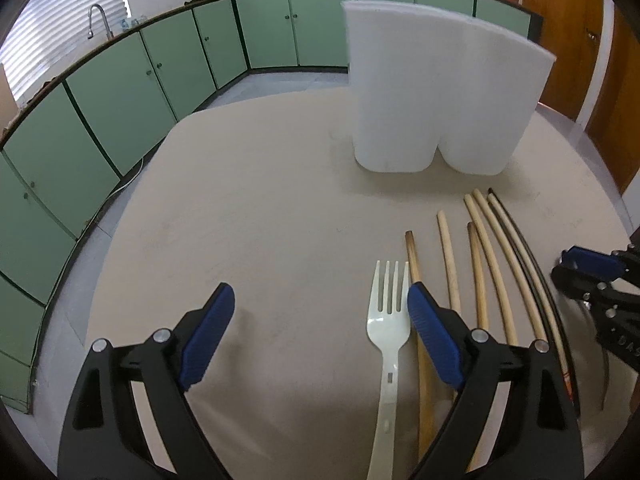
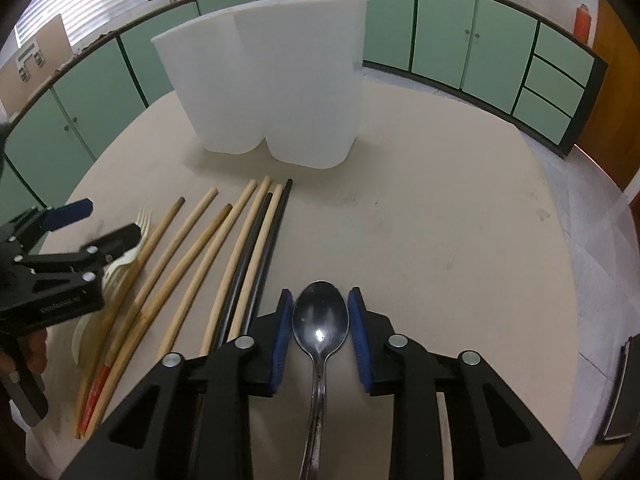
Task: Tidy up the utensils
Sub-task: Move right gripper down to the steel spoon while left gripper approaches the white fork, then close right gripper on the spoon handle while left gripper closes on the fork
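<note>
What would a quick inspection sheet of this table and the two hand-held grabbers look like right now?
Surface: beige round table, mostly bare.
Job's things: white two-compartment holder standing upright; metal spoon, white plastic fork, and a row of wooden and black chopsticks lying flat between them.
Clutter: nothing seen.
Grippers: right gripper straddles the spoon bowl, pads close beside it, contact not clear; left gripper wide open over the fork.
Cables: a white cord on the floor by the cabinets.
Surroundings: green cabinets, sink tap, wooden door.

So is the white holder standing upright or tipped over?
Upright: the white holder stands on its flat base on the table, rim on top.
</note>
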`<state>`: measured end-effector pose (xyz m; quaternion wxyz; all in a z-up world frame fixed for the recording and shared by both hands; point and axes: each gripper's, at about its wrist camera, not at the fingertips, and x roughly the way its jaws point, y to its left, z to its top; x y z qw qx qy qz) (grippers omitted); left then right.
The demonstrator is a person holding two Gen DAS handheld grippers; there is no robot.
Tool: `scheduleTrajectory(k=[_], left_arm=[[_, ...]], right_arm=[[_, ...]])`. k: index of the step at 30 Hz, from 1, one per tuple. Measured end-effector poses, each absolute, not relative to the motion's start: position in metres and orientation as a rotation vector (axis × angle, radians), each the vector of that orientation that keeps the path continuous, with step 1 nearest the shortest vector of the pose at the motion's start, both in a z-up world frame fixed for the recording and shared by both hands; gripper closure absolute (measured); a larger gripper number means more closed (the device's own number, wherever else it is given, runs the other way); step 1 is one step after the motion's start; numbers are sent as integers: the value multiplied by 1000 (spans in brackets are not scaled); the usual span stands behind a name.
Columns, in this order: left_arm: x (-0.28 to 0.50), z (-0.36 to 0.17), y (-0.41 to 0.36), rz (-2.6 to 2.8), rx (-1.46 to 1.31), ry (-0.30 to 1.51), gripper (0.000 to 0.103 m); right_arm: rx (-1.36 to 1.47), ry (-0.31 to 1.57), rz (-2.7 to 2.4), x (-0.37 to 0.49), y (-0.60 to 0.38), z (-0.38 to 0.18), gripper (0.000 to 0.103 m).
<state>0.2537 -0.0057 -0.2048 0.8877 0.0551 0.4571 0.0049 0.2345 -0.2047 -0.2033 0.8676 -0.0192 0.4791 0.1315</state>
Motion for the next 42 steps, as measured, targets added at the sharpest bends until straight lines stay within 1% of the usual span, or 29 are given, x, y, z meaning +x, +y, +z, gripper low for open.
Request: scheduleTrajectory(k=[12,22,25,28,30,31,33,37,42], left_arm=[[267,-212,-14,-20,111,978,17],[283,-212,4,-29,21,1024,18],[283,-212,0,-37,28,1025,23],[280,-209,-2,-47,23,1022,34],[279,-206,-7,-64,32,1013,54],[278,-204,-10,-75,39,1011,60],[278,-202,-13,-98,45,1005,84],[271,-197,-11,-123,9,978,84],[247,-183,-3,-127,-12,834,84]], right_arm=[[-30,998,278,234,-211,-205,75],[-38,1017,261,240,-208,-204,74],[-39,1021,261,242,-208,-204,74],[-41,1020,253,243,-207,-203,75],[-39,1017,249,243,-207,-203,75],[-33,1015,246,243,-207,-204,75],[-18,1012,242,241,-209,-204,75],[13,982,247,235,-216,-199,75],[51,906,246,225,-226,-183,75]])
